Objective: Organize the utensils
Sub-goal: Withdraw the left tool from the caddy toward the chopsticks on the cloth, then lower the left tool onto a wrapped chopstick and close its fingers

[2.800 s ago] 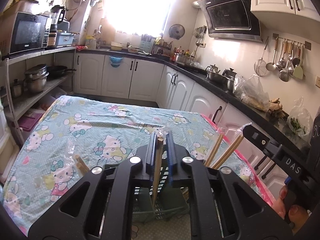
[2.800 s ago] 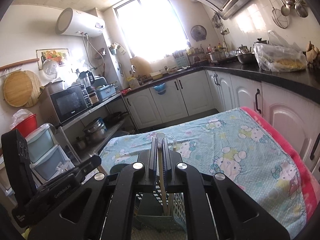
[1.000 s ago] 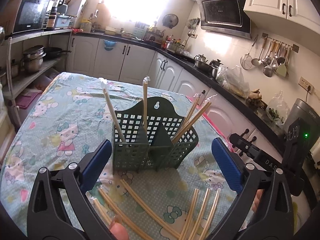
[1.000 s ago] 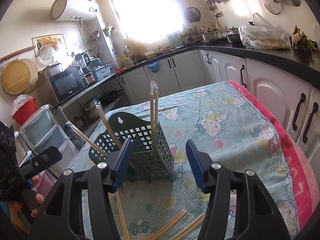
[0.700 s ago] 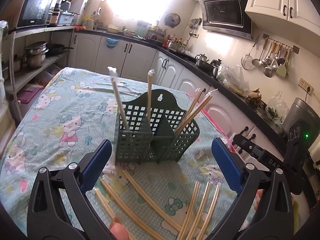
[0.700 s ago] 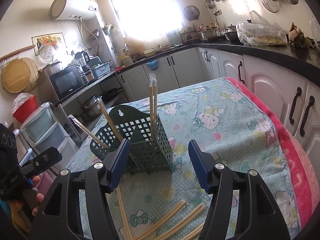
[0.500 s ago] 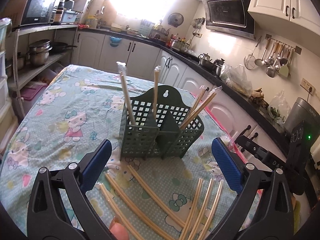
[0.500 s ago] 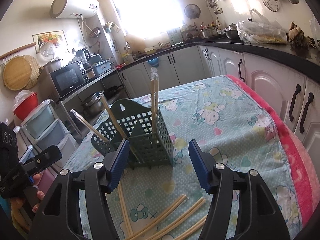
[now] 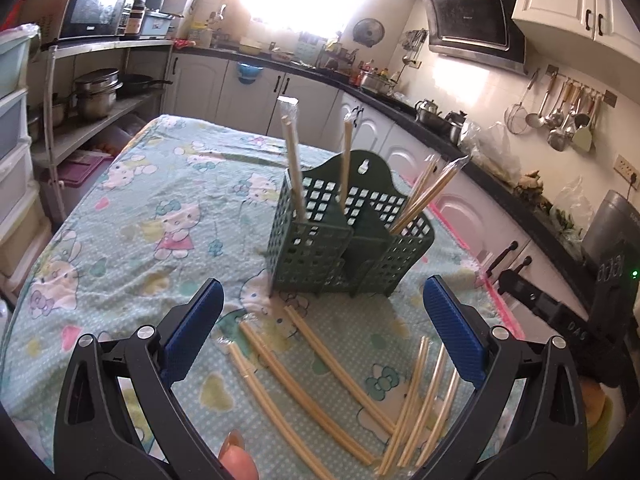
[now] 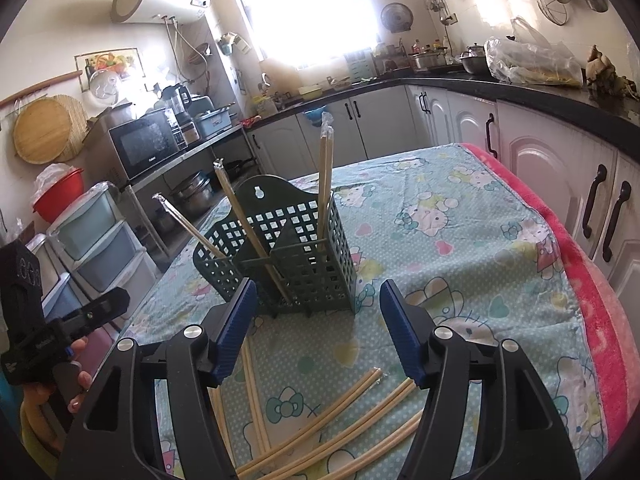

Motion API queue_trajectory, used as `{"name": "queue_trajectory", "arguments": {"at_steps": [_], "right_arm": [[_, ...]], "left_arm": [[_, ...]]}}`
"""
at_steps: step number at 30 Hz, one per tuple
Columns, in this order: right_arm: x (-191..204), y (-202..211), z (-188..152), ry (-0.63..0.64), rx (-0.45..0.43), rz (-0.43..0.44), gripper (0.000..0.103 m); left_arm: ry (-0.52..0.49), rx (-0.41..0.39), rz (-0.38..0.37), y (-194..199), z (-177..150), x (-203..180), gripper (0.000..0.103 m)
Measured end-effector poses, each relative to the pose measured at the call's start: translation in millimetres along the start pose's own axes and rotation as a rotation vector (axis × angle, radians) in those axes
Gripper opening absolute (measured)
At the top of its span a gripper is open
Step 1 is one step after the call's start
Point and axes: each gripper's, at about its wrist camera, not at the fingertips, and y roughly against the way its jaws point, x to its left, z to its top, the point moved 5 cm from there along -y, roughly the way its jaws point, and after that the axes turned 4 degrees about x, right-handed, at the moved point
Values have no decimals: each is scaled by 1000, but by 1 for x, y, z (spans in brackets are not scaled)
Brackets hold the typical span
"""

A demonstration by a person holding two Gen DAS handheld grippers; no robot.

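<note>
Wrapped wooden chopstick pairs (image 9: 332,360) are running off-frame below; left gripper (image 9: 324,332) is gaping empty, right gripper (image 10: 316,328) opening, empty.

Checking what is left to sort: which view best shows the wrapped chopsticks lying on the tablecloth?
The left wrist view: the loose chopstick pairs lie nearly full length before the green utensil basket. The right wrist view shows them partly hidden behind the right gripper.
</note>
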Motion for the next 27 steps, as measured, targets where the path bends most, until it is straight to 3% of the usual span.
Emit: {"name": "queue_trajectory", "arguments": {"at_steps": [27], "right_arm": [[-27,-11,-53,-7,143,-44,63]], "left_arm": [[22,155,72,-27,-60,30,92]]}}
